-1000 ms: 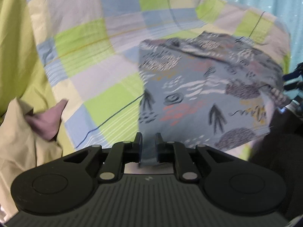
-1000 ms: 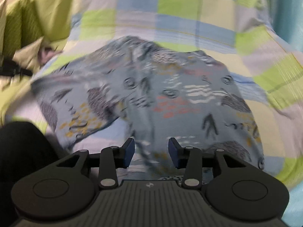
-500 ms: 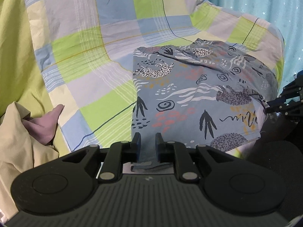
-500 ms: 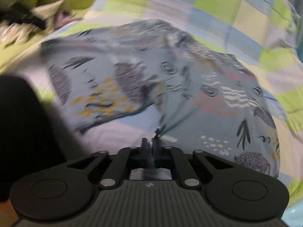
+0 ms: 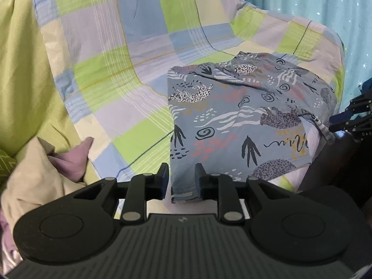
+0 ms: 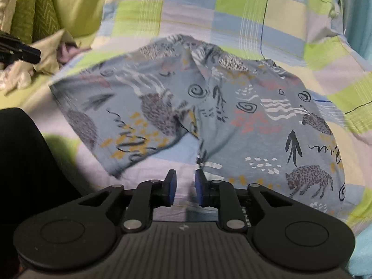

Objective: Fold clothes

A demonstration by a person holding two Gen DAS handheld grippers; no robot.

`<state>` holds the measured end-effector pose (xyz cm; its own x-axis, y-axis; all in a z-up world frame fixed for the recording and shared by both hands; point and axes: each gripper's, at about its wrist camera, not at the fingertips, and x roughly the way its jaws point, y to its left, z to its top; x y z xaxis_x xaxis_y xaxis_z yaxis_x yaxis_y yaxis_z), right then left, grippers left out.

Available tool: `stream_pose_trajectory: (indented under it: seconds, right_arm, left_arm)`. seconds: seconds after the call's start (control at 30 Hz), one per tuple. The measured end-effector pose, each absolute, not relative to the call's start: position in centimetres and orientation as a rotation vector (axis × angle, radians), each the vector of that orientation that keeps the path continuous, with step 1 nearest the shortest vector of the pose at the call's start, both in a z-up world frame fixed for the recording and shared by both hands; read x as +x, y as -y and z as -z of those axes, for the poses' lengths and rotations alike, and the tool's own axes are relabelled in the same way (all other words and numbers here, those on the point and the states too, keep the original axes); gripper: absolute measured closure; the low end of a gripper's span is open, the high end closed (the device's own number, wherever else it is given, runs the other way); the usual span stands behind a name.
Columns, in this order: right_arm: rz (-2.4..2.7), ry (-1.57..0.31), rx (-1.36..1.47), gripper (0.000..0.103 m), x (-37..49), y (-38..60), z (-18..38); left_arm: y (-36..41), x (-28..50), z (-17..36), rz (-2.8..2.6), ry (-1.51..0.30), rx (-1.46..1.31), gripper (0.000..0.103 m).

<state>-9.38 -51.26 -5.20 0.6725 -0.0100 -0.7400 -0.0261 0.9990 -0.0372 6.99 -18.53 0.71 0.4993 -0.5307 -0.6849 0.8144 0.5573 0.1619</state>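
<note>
bed under a checked green-blue-lilac sheet (image 5: pixel 121 74), teal curtain (image 5: pixel 302 2) behind. patterned grey-blue garment (image 6: pixel 232 116) lies spread on it, long axis across the right wrist view. left gripper (image 5: pixel 180 179): jaws just opening, near corner still between them, seemingly let go. right gripper (image 6: pixel 184 186): jaws just opening, empty, a hem just ahead, so the right sits nearer the loose flap.

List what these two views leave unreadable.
- Left wrist view: beige and purple pile cut off by the left edge.
- Right wrist view: printed garment blurred by motion on its left side; its type unclear.
- Right wrist view: dark shape cut by the left edge, too dark to identify.
</note>
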Motion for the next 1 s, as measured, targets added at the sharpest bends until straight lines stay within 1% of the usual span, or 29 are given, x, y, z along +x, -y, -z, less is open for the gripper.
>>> stream_pose_trajectory:
  seconds: [0.13, 0.27, 0.43, 0.57, 0.7, 0.8, 0.87, 0.9, 0.93, 1.0]
  right_arm:
    - [0.013, -0.785, -0.046, 0.072, -10.4, 51.1, 3.4]
    - [0.056, -0.746, -0.027, 0.072, -10.5, 53.1, 1.2]
    - [0.079, -0.717, -0.013, 0.072, -7.5, 58.2, -1.3]
    - [0.059, -0.718, -0.040, 0.072, -1.8, 62.6, -1.2]
    - [0.014, -0.710, -0.021, 0.070, 6.3, 67.3, 1.0]
    - [0.007, -0.715, 0.024, 0.066, 12.2, 70.5, 2.9]
    - [0.011, -0.738, 0.026, 0.061, 15.5, 72.3, 3.9]
    - [0.014, -0.743, 0.035, 0.059, 16.7, 73.2, 4.1]
    - [0.010, -0.753, 0.058, 0.059, 17.8, 74.2, 4.4]
    - [0.000, -0.787, 0.102, 0.059, 19.4, 75.8, 4.9]
  left_arm:
    - [19.0, 6.1, -1.8, 0.876, -0.597, 0.543, 0.078]
    - [20.7, 6.6, -2.4, 0.903, -0.587, 0.568, 0.077]
    - [25.1, 11.1, -2.5, 0.936, -0.606, 0.552, 0.076]
    - [30.5, 17.5, -1.1, 0.953, -0.616, 0.535, 0.076]
    - [36.6, 24.9, 1.2, 0.984, -0.621, 0.507, 0.075]
    - [41.1, 29.8, 3.0, 1.003, -0.653, 0.490, 0.070]
    - [43.1, 32.1, 3.9, 1.009, -0.701, 0.473, 0.068]
    - [43.8, 32.9, 4.3, 1.014, -0.724, 0.473, 0.066]
    - [44.5, 33.7, 4.6, 1.018, -0.746, 0.472, 0.063]
    - [45.3, 34.9, 5.0, 1.012, -0.798, 0.463, 0.062]
